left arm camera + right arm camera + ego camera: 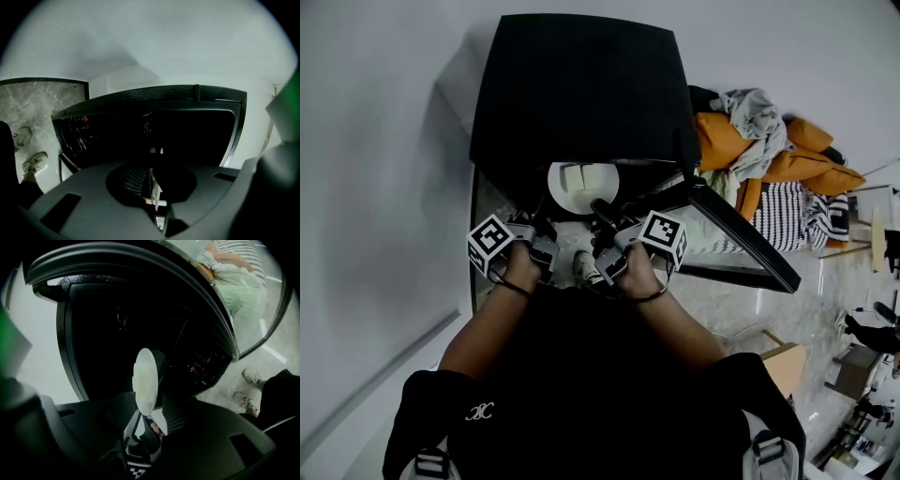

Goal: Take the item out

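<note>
The plate (144, 380) sits in the open oven (581, 84). The right tool (147, 411) gapes around its rim, while the left tool (151, 180) is closed and empty. Next: clamp the rim and pull it out level.

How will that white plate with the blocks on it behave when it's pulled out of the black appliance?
The white plate looks rigid and glazed, so probably slippery at a thin rim grip and breakable if dropped. The pale blocks sit loose on it, so they would likely slide if it tilts.
</note>
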The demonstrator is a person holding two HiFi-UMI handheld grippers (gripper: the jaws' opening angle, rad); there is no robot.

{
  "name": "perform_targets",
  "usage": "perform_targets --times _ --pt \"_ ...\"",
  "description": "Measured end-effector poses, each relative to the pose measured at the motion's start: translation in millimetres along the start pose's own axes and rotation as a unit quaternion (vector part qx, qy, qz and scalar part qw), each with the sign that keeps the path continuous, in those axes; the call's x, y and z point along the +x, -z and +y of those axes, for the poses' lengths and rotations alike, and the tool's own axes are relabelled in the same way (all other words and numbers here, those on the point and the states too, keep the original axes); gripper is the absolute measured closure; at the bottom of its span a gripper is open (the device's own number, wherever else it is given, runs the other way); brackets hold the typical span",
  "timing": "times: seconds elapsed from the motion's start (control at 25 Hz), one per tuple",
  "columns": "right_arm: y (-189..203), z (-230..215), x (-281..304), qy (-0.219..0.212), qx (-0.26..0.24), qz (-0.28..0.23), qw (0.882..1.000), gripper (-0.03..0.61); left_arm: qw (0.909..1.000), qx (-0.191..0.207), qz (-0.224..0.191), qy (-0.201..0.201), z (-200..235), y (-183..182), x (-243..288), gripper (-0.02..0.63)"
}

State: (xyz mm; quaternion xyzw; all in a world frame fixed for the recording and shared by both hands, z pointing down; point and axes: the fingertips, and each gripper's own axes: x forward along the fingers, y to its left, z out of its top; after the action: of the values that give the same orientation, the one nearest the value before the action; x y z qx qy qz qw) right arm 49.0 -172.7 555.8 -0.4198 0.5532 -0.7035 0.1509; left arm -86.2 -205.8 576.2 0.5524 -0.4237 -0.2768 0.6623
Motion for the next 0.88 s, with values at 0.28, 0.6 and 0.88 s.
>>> perform_targets --times 0.28,0.6,0.88 --pt "2.1 -2.5 18.8 0.005 0.025 0.011 1.0 0.408 1.0 -0.002 -0.001 -0.002 -1.5 -0.4 -0.7 0.568" --pt "0.9 -8.7 26.2 0.017 0.017 0.019 1.0 0.526 1.0 0.002 -0.002 0.001 -0.1 -1.2 -0.2 0.568" --pt "2.6 -6.1 20.1 0.006 0.011 0.029 0.999 0.548 1.0 0.009 -0.004 0.003 -1.4 -2.7 -0.3 0.568"
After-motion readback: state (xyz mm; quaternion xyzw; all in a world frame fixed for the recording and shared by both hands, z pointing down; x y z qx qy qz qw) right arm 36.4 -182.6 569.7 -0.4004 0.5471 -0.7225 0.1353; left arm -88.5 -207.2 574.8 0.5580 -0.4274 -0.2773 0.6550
